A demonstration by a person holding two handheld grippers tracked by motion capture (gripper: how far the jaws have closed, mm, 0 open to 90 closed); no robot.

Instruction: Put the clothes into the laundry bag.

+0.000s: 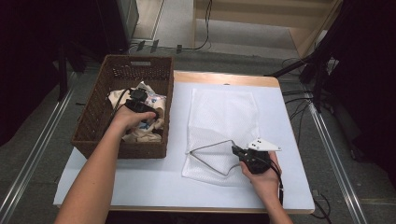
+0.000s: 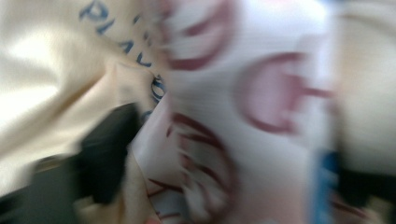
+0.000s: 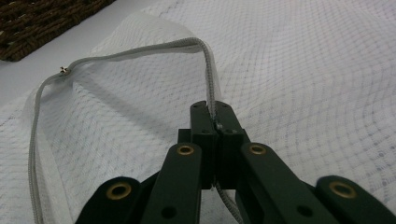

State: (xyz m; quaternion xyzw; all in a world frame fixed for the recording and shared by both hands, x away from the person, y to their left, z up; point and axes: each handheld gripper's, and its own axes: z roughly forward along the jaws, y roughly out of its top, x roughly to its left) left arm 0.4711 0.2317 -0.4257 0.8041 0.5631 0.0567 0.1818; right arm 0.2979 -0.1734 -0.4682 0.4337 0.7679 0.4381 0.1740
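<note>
On the table (image 1: pixel 140 182), covered with a pale sheet, a white mesh laundry bag (image 1: pixel 224 116) lay flat, right of a brown wicker basket (image 1: pixel 100 121). The basket stood at the table's left edge and held a heap of clothes (image 1: pixel 154 133), cream and white with printed marks.

The right gripper (image 1: pixel 236 150) rested low over the near end of the mesh laundry bag. In the right gripper view its two black jaws were pressed together on the grey zipper edge (image 3: pixel 208 70) of the bag, and the edge rose from the jaws in a loop, so the mouth of the bag stood open. The zipper's small metal end (image 3: pixel 62 70) was seen at the left, near the basket's corner.

The left gripper (image 1: pixel 148 122) was inside the basket, down in the clothes. In the left gripper view the picture was very blurred; a white cloth with red print (image 2: pixel 243 107) lay between the jaws, and a cream cloth with blue letters (image 2: pixel 56 60) was at the left. The jaws seemed half closed around the white cloth, but I could not tell if the pads really pressed on it. One black jaw was visible at the lower left, touching the cloth.
</note>
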